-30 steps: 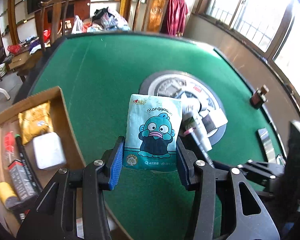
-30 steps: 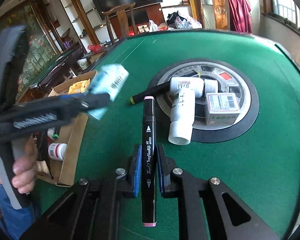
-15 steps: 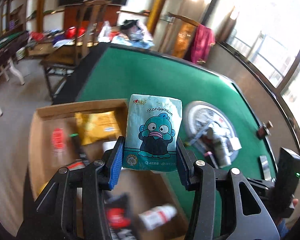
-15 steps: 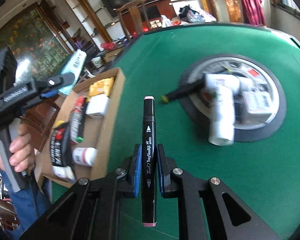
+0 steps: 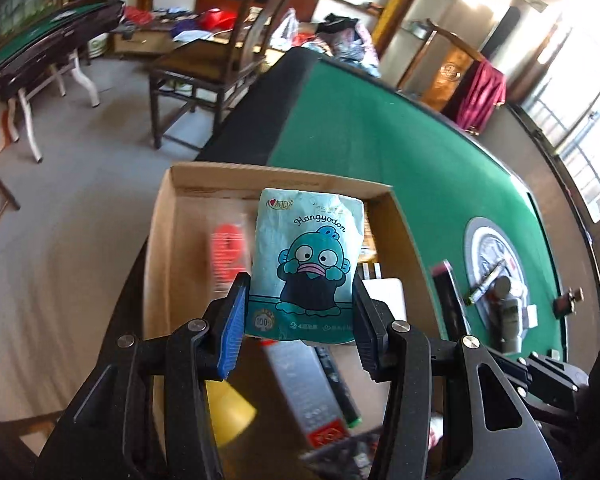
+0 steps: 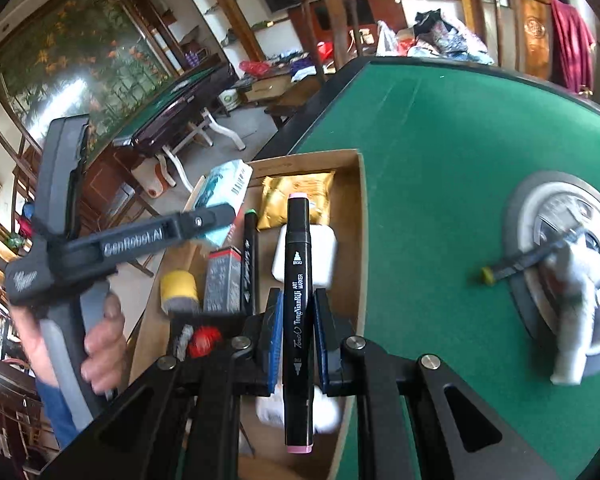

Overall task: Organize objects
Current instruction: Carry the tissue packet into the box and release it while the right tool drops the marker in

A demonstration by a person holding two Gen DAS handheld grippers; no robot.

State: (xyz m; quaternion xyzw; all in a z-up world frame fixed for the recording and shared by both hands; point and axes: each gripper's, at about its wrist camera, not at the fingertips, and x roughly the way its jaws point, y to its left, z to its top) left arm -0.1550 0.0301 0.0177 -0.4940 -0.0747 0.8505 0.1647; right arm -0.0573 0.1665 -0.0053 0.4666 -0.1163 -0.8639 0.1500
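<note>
1. The green tabletop (image 6: 440, 152) carries a cardboard box (image 5: 404, 236) at its edge. Judging by the task, the box is the collecting place: it already holds a gold snack packet (image 6: 296, 196), a white case (image 6: 320, 256), a yellow roll (image 6: 179, 286) and a boxed item (image 6: 222, 280).
2. A round centre plate (image 6: 518, 240) on the felt bears a white bottle (image 6: 576, 312) and a yellow-tipped pen (image 6: 512, 264), probably yet to be sorted.
3. The left tool (image 5: 298, 312) hangs over the box, part-way open, its blue pads pressing both sides of a tissue pack (image 5: 308, 256), held upright, likely for dropping in.
4. The right tool (image 6: 296, 340) is closed down narrow on a black marker (image 6: 298, 304), gripped mid-barrel with the pink ends free, above the box's near side.
</note>
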